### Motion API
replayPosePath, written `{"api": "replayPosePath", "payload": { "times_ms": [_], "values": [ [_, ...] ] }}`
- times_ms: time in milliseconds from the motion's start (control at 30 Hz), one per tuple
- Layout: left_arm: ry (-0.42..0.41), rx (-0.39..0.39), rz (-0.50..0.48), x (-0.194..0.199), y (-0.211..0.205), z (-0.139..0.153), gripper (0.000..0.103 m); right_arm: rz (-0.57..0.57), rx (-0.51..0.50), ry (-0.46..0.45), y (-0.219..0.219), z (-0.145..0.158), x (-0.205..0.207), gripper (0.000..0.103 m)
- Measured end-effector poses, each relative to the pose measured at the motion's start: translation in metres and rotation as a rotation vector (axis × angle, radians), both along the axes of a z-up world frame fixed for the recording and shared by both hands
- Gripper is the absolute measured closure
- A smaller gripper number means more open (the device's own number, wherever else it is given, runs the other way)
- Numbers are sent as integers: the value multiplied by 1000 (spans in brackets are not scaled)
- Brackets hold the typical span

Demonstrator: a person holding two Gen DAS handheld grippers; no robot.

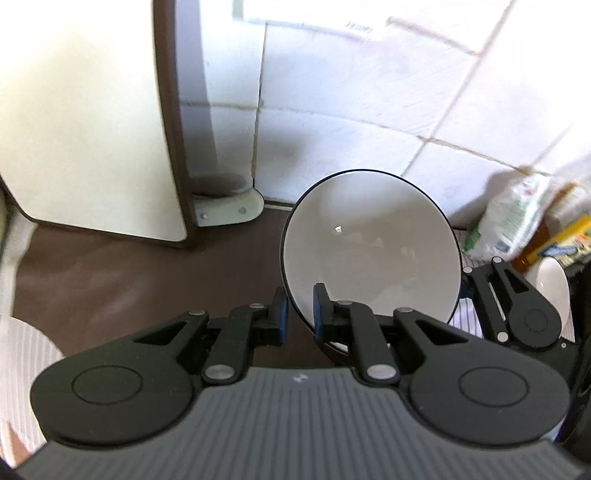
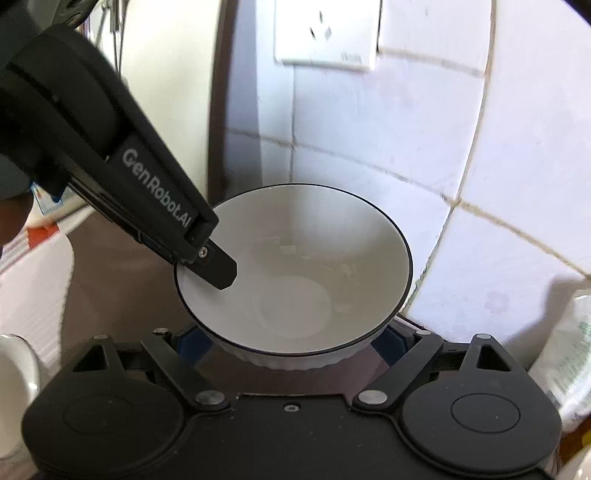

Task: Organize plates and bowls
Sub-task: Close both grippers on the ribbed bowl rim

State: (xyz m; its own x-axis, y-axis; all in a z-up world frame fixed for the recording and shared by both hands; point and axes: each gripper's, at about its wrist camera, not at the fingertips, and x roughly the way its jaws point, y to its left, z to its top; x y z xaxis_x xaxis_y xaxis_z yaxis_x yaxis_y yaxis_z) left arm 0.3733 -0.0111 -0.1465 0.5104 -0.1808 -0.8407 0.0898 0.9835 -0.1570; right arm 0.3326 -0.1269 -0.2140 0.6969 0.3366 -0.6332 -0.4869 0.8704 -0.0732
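A white bowl [image 1: 373, 251] with a thin dark rim is held above the brown counter [image 1: 129, 280], near the tiled wall. My left gripper [image 1: 300, 312] is shut on the bowl's rim, one blue pad inside and one outside. In the right wrist view the same bowl [image 2: 295, 269] sits between the spread fingers of my right gripper [image 2: 291, 345], whose blue pads lie on either side of its ribbed base; I cannot tell whether they touch it. The left gripper's finger [image 2: 218, 266] reaches into the bowl from the upper left.
A cream appliance [image 1: 85, 122] stands at the left on the counter. A plastic bag [image 1: 517, 218], a bottle and boxes crowd the right. A second white bowl [image 1: 552, 284] sits at the right. A ribbed white plate edge [image 1: 22, 354] shows lower left. A wall socket [image 2: 328, 33] is above.
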Motion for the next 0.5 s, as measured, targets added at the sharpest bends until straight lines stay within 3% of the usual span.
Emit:
{"api": "replayPosePath", "payload": {
  "times_ms": [133,500],
  "values": [
    [-42,46,-37,-30,4,25,91,-8,7,-46,6,17,-34,10],
    [-25,60,-39,-104,47,62,90,30,-19,-119,40,60,-101,10]
  ]
}}
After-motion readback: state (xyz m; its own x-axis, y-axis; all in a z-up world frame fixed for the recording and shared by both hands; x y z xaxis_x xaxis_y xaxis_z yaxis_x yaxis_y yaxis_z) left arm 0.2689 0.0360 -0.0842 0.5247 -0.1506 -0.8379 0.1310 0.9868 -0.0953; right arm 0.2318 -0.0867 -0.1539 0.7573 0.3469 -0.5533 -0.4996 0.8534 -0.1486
